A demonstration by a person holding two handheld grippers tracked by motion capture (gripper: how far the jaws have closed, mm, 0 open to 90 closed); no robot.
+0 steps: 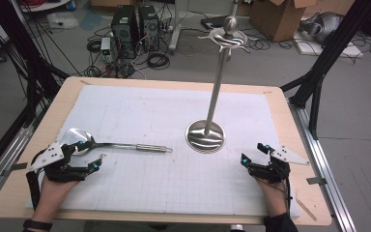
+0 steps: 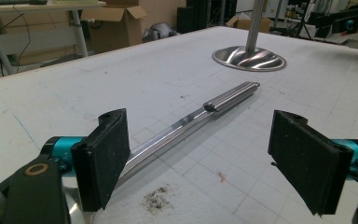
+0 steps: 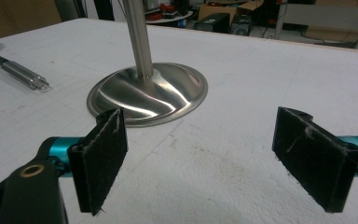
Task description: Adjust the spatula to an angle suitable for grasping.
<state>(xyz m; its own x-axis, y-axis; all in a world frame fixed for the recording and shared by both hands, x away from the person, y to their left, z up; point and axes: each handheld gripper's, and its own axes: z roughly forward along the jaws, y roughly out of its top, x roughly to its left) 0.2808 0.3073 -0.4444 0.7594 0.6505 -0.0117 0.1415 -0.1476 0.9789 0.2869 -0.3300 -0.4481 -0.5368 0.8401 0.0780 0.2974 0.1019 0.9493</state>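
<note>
- The ladle [image 1: 111,144] is lying flat on the white mat [image 1: 140,111], bowl at the left, long handle running right toward the stand [image 1: 206,136].
- The left gripper [image 1: 88,154] is sitting over the bowel end, jaws spread wide; in the left gripper view the handle [image 2: 186,122] is passing beside the left pad [image 2: 103,156], not pinched.
- The right gripper [image 1: 254,153] is resting well apart near the stand's base [image 3: 149,95], jaws spread and holding nothing.
- The left hand is nearer, so a grip there looks likeliest.

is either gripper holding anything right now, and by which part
Nothing is held. The left gripper stands open around the shiny steel ladle handle; the right gripper is open, empty.
</note>
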